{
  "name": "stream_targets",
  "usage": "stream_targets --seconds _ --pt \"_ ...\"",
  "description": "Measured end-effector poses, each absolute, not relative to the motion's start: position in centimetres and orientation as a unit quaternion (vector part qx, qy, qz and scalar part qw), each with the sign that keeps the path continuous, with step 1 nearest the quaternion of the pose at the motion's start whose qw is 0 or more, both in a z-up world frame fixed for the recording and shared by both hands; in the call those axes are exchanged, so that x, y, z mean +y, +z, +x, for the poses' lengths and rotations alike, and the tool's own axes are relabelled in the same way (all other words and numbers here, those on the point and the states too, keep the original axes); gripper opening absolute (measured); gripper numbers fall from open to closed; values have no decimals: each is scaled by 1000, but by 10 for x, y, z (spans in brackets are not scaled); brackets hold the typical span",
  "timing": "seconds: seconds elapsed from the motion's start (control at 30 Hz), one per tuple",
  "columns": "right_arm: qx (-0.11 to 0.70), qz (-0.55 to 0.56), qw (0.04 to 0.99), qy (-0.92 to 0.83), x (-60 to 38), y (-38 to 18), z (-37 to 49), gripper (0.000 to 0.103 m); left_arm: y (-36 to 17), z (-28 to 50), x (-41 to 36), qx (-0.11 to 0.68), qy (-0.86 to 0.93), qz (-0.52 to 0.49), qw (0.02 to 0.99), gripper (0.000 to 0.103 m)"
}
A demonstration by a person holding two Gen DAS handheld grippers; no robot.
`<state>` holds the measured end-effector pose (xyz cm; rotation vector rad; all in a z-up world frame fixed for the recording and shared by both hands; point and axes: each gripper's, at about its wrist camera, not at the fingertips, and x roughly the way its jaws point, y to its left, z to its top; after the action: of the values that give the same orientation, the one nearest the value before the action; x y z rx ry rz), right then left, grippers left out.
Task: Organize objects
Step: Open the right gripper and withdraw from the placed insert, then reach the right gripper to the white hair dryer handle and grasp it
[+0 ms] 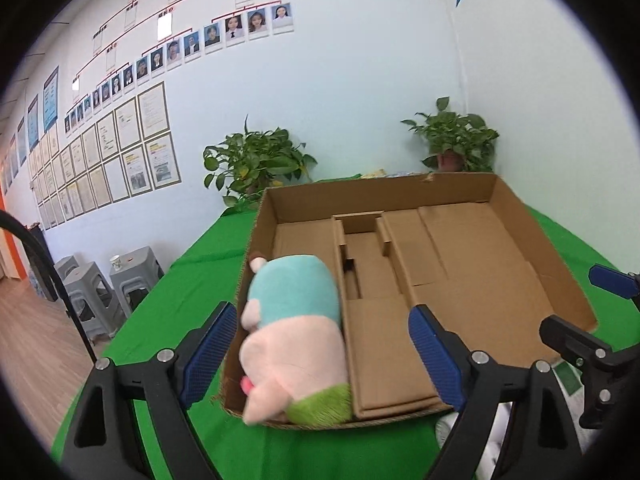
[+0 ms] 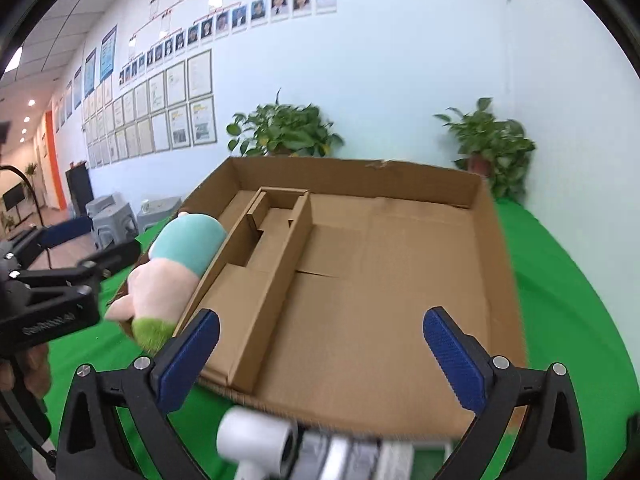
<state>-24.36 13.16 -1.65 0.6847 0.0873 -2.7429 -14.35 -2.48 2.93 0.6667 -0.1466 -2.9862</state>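
Note:
A shallow cardboard box (image 1: 472,248) with inner dividers lies on a green tablecloth (image 1: 168,320). A pink and teal plush toy (image 1: 296,332) lies in the box's left compartment, its green end over the near rim. My left gripper (image 1: 324,356) is open, fingers wide on either side of the toy, not touching it. In the right wrist view the box (image 2: 380,280) and toy (image 2: 172,268) show again. My right gripper (image 2: 320,356) is open and empty above the box's near edge. A white hair dryer (image 2: 256,440) lies below it, beside a blurred silver item.
Two potted plants (image 1: 256,160) (image 1: 456,136) stand at the table's far edge by the wall. Grey plastic stools (image 1: 92,292) stand on the floor to the left. The right gripper shows at the right of the left wrist view (image 1: 592,320).

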Motion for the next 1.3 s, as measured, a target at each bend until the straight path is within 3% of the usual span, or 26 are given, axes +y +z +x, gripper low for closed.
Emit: stream_targets --seconds 0.13,0.2,0.27,0.3,0.33,0.37,0.43,0.5,0.53,0.57,0.6,0.63,0.67,0.7,0.73,1.03,1.23,1.3 --pt "5 234 147 -961 153 -14 -208 100 31 -129 -16 -32 -977 210 28 88" --pt "4 235 135 -963 162 -15 -192 92 28 -127 -13 -34 -974 220 32 86" --pt "7 246 121 -962 171 -19 -180 78 23 -128 -8 -44 -970 237 33 78" --pt "5 253 116 -960 175 -22 -177 71 21 -128 -7 -44 -969 241 30 52" --pt "4 258 110 -960 177 -24 -176 56 19 -129 -7 -43 -967 248 32 13" --pt "6 260 103 -960 178 -26 -176 38 18 -130 -8 -42 -965 257 41 0" --pt "3 264 95 -960 181 -29 -175 17 16 -132 -13 -33 -963 262 55 3" --pt "1 263 94 -960 183 -30 -172 17 17 -127 -17 -32 -965 250 71 3" --pt "7 259 90 -962 182 -29 -171 17 18 -126 -19 -27 -966 244 78 10" --pt "15 253 86 -963 181 -29 -169 18 19 -124 -21 -22 -966 241 87 23" --pt "26 249 79 -965 178 -29 -168 21 20 -121 -21 -20 -967 239 89 66" --pt "34 246 76 -966 175 -28 -169 40 21 -117 -22 -13 -969 230 90 100" --pt "39 241 81 -966 174 -27 -167 78 22 -113 -25 -3 -972 217 90 103" --pt "39 233 95 -967 173 -26 -165 98 24 -109 -28 7 -975 205 88 103" --pt "37 221 108 -969 171 -25 -160 103 24 -108 -29 9 -975 205 86 103" --pt "43 228 153 -961 157 -30 -148 103 16 -108 -23 -4 -972 227 57 103" --pt "-7 277 313 -908 149 -52 -128 103 -11 -123 -20 19 -949 314 -22 103" --pt "-14 303 327 -895 146 -65 -121 103 -27 -127 -22 46 -935 348 -48 102"
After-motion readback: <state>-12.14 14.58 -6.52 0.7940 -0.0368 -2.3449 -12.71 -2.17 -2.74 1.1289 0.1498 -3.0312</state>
